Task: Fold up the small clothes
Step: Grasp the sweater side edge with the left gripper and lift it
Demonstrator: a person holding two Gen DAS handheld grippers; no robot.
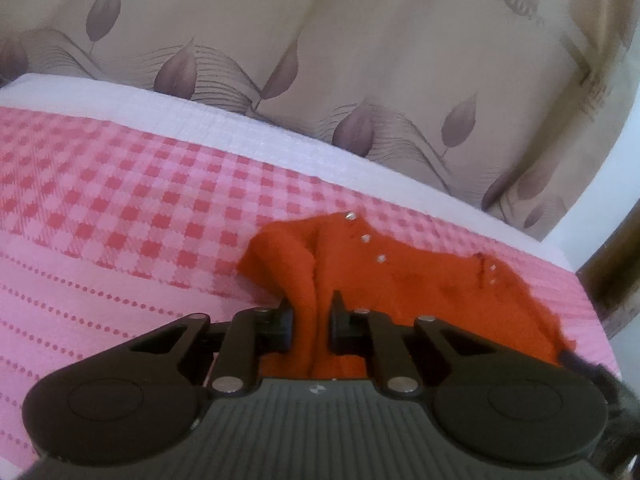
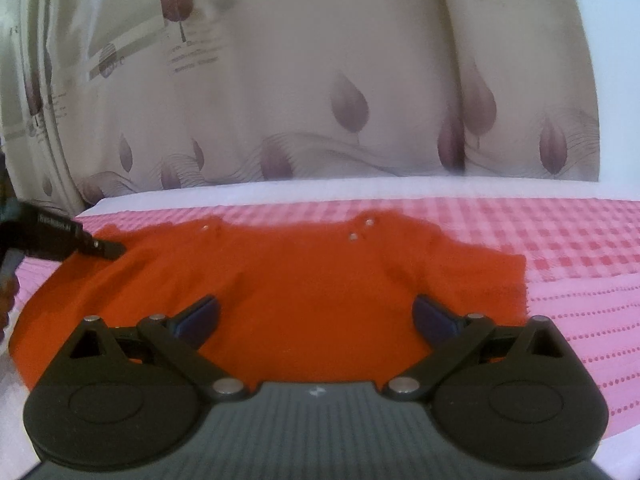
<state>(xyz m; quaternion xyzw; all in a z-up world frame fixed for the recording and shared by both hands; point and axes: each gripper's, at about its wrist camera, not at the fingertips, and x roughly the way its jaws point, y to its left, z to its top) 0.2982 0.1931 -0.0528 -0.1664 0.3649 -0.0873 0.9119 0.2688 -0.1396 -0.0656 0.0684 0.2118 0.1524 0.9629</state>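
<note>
A small orange garment (image 2: 312,280) with silver snap buttons lies on a pink checked cloth (image 2: 560,248). In the left wrist view my left gripper (image 1: 311,316) is shut on a bunched fold of the orange garment (image 1: 420,280), with fabric pinched between the jaws. In the right wrist view my right gripper (image 2: 316,316) is open wide, its blue-padded fingers (image 2: 200,314) spread over the garment's near part, holding nothing. The left gripper (image 2: 100,250) shows at the garment's left edge in the right wrist view.
A beige curtain with purple leaf prints (image 1: 360,60) hangs behind the surface. A white border (image 1: 200,116) runs along the cloth's far edge. A dark wooden piece (image 1: 616,272) stands at the right in the left wrist view.
</note>
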